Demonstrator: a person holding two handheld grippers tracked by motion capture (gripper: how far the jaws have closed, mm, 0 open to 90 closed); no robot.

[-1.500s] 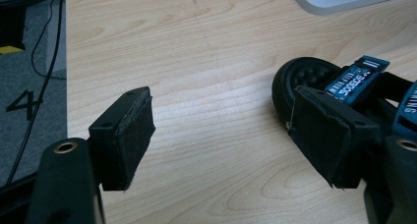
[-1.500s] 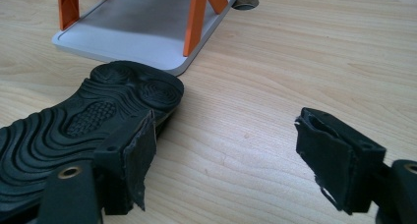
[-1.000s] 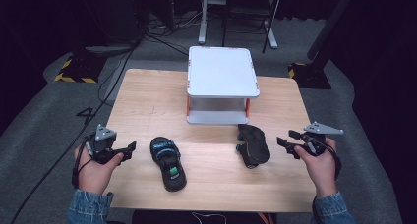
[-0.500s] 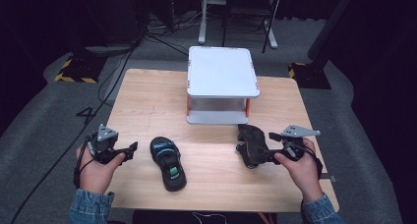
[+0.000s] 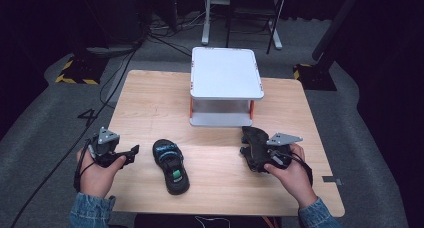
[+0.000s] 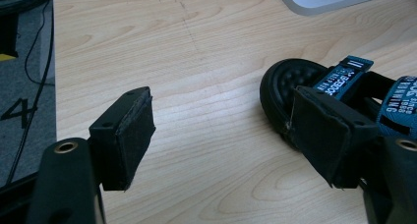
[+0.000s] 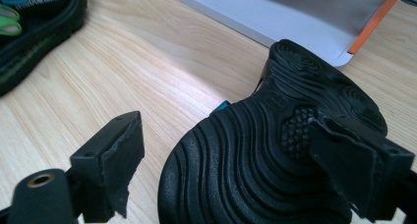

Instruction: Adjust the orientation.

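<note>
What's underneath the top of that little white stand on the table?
Under the white stand top, a white lower shelf and orange posts show at the front. The space farther back is hidden by the top.

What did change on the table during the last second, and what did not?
The right tongs moved left to the upturned sandal, opening as they came; its sole now lies between the open pads, not yet gripped. The left tongs, the upright sandal and the white shelf stayed as they were.
</note>
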